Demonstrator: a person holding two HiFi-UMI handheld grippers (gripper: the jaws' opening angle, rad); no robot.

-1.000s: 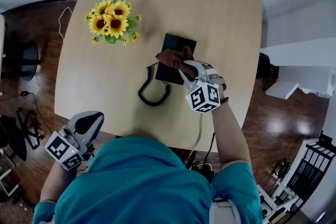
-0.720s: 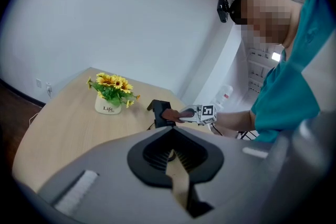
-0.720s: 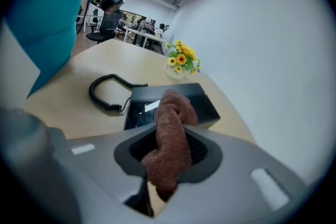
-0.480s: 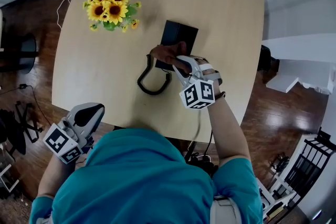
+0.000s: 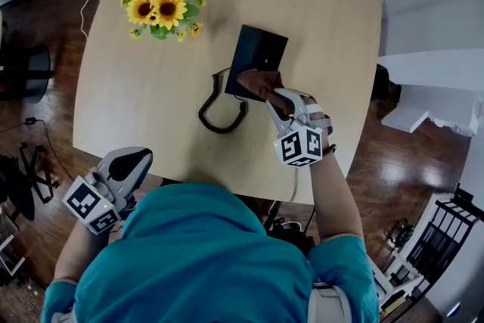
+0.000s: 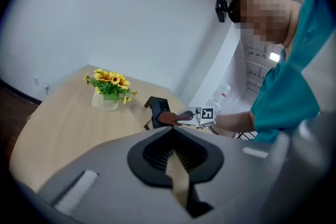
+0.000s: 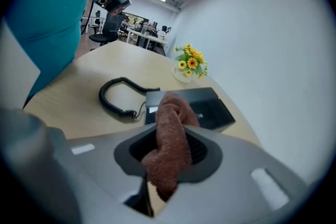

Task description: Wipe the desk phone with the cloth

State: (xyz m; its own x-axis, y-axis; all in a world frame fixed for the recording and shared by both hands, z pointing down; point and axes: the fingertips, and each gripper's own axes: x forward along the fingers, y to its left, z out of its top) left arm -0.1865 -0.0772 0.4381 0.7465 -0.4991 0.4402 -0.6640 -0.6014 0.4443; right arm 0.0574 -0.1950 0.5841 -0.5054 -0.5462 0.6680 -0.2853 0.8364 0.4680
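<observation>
Left gripper (image 5: 128, 163) held off the near edge of the table (image 5: 136, 87), below tabletop level in the head view; jaws together, nothing between them. Sunflowers (image 5: 160, 2) stand at the far left of the table. Coiled cord (image 5: 219, 113) loops just left of the desk phone (image 5: 261, 53); the phone is black and sits mid-table. Right gripper (image 5: 274, 94) clamped on the brown cloth (image 5: 261, 82); the bunched cloth sits over the phone's near end.

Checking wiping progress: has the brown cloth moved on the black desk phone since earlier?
Yes, the brown cloth slid rightward along the black desk phone's near edge.
</observation>
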